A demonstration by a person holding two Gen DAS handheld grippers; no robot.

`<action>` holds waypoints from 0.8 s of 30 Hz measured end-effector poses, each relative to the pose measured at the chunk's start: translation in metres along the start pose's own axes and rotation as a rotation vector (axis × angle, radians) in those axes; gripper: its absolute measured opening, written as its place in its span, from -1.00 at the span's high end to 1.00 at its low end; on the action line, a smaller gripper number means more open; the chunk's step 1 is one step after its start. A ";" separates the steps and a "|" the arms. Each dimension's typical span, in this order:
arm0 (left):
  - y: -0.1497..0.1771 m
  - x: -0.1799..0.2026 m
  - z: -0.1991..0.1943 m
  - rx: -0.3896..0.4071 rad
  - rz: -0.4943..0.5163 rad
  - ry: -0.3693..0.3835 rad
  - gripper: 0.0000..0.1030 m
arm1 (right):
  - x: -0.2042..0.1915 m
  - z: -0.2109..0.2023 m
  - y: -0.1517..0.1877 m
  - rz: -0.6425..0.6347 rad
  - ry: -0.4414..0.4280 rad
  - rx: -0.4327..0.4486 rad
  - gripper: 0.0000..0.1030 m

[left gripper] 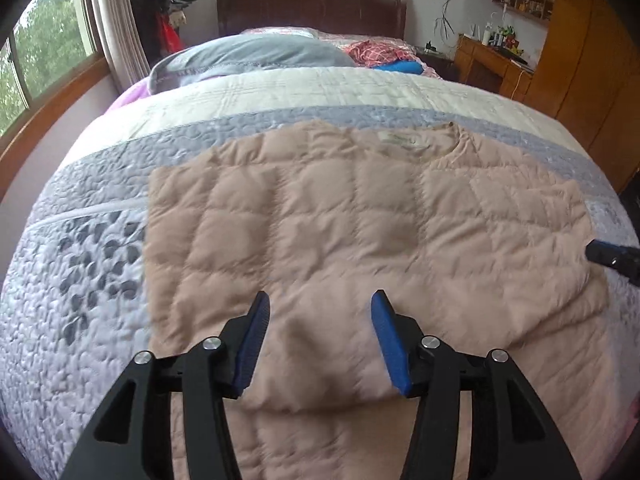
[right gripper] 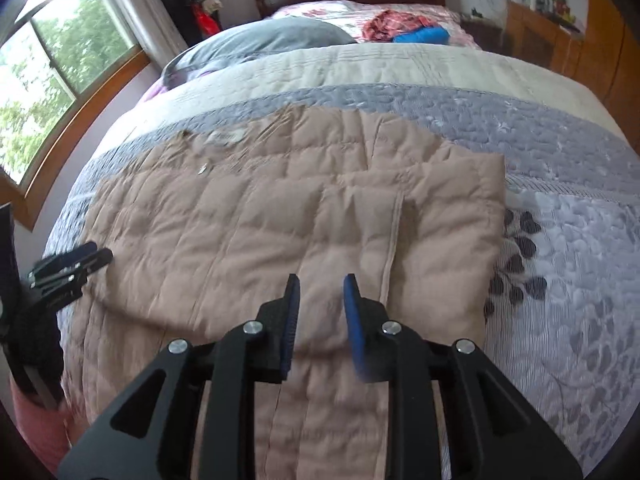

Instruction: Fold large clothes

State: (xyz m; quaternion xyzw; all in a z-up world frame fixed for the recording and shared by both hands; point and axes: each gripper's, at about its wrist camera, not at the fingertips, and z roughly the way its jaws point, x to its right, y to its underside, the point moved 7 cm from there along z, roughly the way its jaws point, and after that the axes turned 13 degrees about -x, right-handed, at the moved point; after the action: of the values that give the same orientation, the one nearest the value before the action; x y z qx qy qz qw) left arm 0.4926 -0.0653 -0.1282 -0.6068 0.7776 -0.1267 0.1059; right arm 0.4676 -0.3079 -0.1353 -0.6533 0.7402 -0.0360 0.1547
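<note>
A beige quilted jacket (left gripper: 340, 216) lies flat on the bed, collar toward the headboard, with both sides folded in over its middle. It also shows in the right wrist view (right gripper: 280, 216). My left gripper (left gripper: 320, 304) is open and empty, just above the jacket's lower left part. My right gripper (right gripper: 322, 286) is open and empty, above the jacket's lower right part. The right gripper's tip shows at the right edge of the left wrist view (left gripper: 612, 256). The left gripper shows at the left edge of the right wrist view (right gripper: 72, 264).
The jacket lies on a grey and white quilted bedspread (left gripper: 92, 264). A grey pillow (left gripper: 256, 54), red checked cloth (left gripper: 380, 50) and a blue bundle (left gripper: 400, 66) lie near the dark headboard (left gripper: 312, 8). A window (left gripper: 44, 56) is left, a wooden desk (left gripper: 492, 64) right.
</note>
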 end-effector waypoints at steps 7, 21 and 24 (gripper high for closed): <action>0.012 -0.012 0.034 -0.040 -0.011 -0.039 -0.10 | 0.003 0.047 0.008 0.034 -0.020 -0.096 0.58; 0.130 -0.063 -0.086 0.060 -0.024 -0.069 -0.23 | 0.025 -0.075 0.120 -0.033 -0.078 0.086 0.23; 0.176 -0.081 -0.100 0.050 -0.052 -0.084 -0.28 | 0.035 -0.083 0.165 -0.025 -0.078 0.077 0.17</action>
State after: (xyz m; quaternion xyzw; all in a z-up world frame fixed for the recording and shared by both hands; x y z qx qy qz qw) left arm 0.3187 0.0610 -0.0901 -0.6289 0.7528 -0.1232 0.1505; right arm 0.2833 -0.3306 -0.1049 -0.6569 0.7237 -0.0409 0.2077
